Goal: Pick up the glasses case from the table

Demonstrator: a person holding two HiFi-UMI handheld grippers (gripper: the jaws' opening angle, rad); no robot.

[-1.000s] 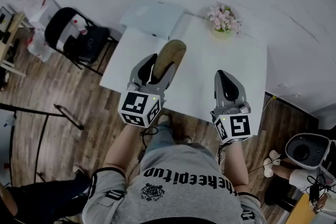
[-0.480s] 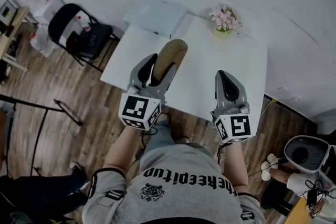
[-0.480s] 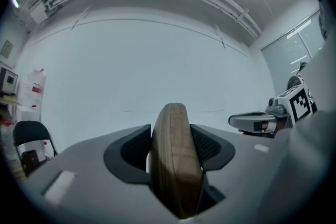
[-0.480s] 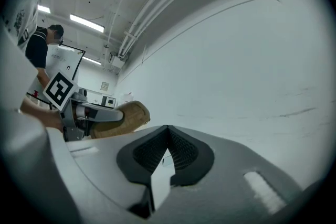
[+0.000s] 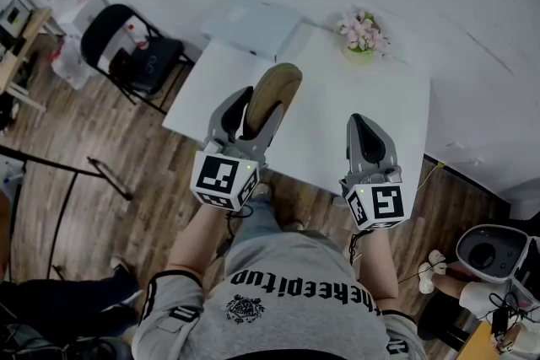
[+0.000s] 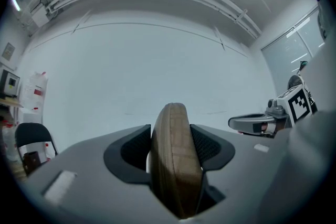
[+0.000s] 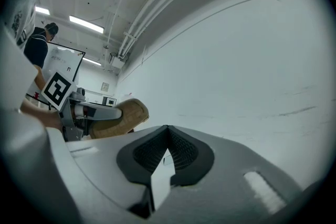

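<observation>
Head view: left gripper [image 5: 256, 112] is clamped on the glasses case [image 5: 272, 90]. The tan case stands on edge between the fingers, and its far end juts out past the fingertips toward 12 o'clock. It is carried over the near-left part of the white table [image 5: 380, 110]. The right gripper [image 5: 361, 127] is at 3 o'clock of the left one, well apart, over the table's near edge, with nothing in it. A pot of pink flowers [image 5: 360, 31] is at the table's far side, at 1 o'clock of the case. A black chair [image 5: 126, 55] is on the wood floor at 10 o'clock.

Left gripper view: both finger pads press the case's flat sides. Case upright, dead centre, only pale wall behind it. The right gripper shows at 3 o'clock.

Right gripper view: fingers clenched together, pads meeting, nothing between them. The left gripper with the case is at 9 o'clock.
</observation>
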